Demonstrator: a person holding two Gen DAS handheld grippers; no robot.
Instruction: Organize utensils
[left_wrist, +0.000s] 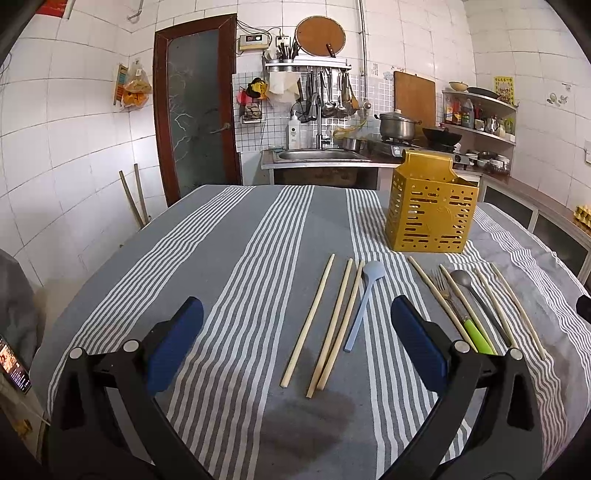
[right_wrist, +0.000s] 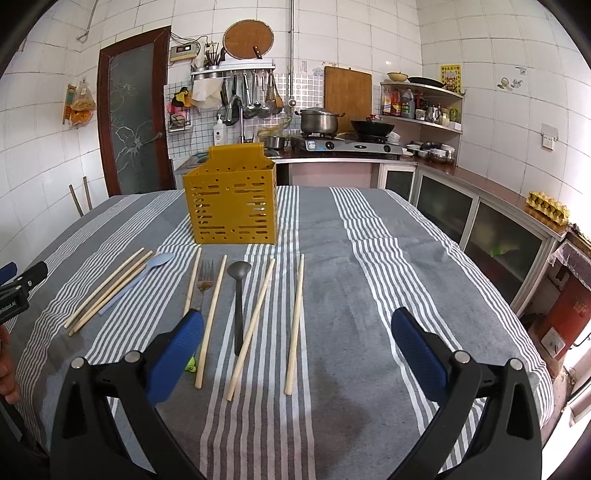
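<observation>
Table (left_wrist: 155, 258), covered in a grey and white striped cloth (right_wrist: 388, 258).

Yellow perforated utensil holder (right_wrist: 231, 206): upright at the far side of the table, behind the row of utensils.

Utensils, laid flat on the cloth, handles toward the camera:
- Three wooden chopsticks (left_wrist: 332, 325), leftmost group, the right two touching.
- Light blue spoon (left_wrist: 364, 306), just beside those chopsticks.
- Fork with green handle (left_wrist: 461, 310), lying between two chopsticks.
- Dark grey spoon (right_wrist: 238, 302), right of the fork.
- Further chopsticks (right_wrist: 295, 325), right end of the row.

Left gripper (left_wrist: 295, 345): blue-padded fingers spread wide, holding nothing, above the cloth.

Right gripper (right_wrist: 297, 350): fingers likewise spread wide, empty.
</observation>
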